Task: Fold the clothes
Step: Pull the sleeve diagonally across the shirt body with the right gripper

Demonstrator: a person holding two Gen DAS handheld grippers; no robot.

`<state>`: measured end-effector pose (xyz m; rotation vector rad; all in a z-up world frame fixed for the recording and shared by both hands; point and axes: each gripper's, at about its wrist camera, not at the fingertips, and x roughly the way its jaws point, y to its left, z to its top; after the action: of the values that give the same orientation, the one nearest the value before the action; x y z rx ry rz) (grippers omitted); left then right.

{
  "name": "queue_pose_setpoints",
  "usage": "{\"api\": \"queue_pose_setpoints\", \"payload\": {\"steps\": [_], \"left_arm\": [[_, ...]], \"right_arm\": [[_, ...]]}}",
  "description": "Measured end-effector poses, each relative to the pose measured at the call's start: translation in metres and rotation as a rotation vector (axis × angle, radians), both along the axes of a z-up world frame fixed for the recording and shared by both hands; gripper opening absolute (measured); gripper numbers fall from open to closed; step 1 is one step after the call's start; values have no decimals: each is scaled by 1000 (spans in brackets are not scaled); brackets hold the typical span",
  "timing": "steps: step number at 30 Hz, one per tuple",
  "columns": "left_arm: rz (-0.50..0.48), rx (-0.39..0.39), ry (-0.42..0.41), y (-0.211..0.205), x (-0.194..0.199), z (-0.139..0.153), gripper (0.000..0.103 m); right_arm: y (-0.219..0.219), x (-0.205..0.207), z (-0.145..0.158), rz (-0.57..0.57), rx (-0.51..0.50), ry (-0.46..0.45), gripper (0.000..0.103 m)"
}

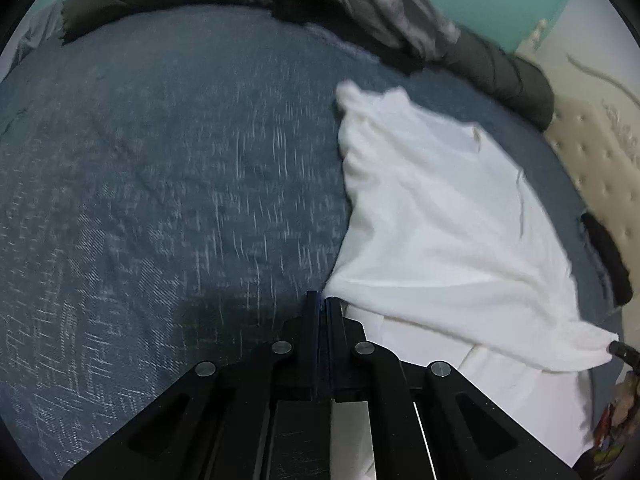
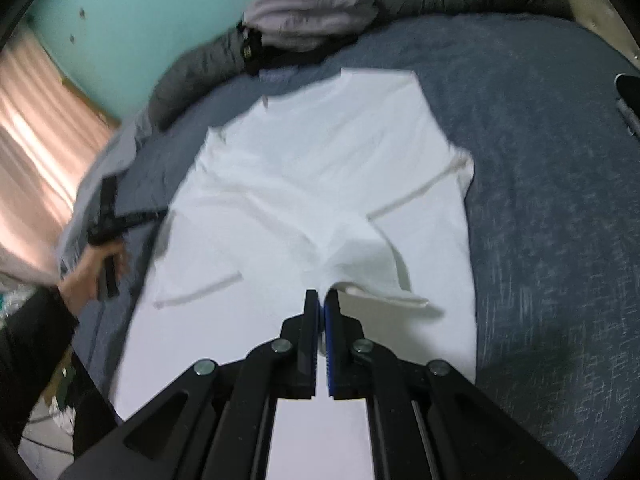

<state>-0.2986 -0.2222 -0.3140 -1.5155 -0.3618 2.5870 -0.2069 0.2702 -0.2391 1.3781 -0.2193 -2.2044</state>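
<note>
Lying spread on the blue bed [image 2: 540, 168], the white shirt [image 2: 320, 168] looks light, soft and floppy, so each tool, left [image 1: 323, 300] and right [image 2: 322, 298], pinches its near edge with pressed-together jaws.

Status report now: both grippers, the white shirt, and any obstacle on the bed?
Left gripper shut on white T-shirt edge. Right gripper shut on a pinched fold. Shirt half lifted off blue bedspread. Clothes pile beyond, not blocking.

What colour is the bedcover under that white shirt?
The bedcover is dark blue-grey with pale woven flecks, clearest in the left wrist view.
</note>
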Motion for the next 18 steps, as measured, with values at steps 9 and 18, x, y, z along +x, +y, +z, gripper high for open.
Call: {"api": "queue_pose_setpoints", "payload": {"steps": [9, 18], "left_arm": [[-5, -19, 44, -5, 14, 11, 5], [-95, -72, 35, 16, 2, 2, 9]], "right_arm": [[8, 9, -27, 0, 33, -89, 2], [11, 6, -18, 5, 37, -85, 3]]}}
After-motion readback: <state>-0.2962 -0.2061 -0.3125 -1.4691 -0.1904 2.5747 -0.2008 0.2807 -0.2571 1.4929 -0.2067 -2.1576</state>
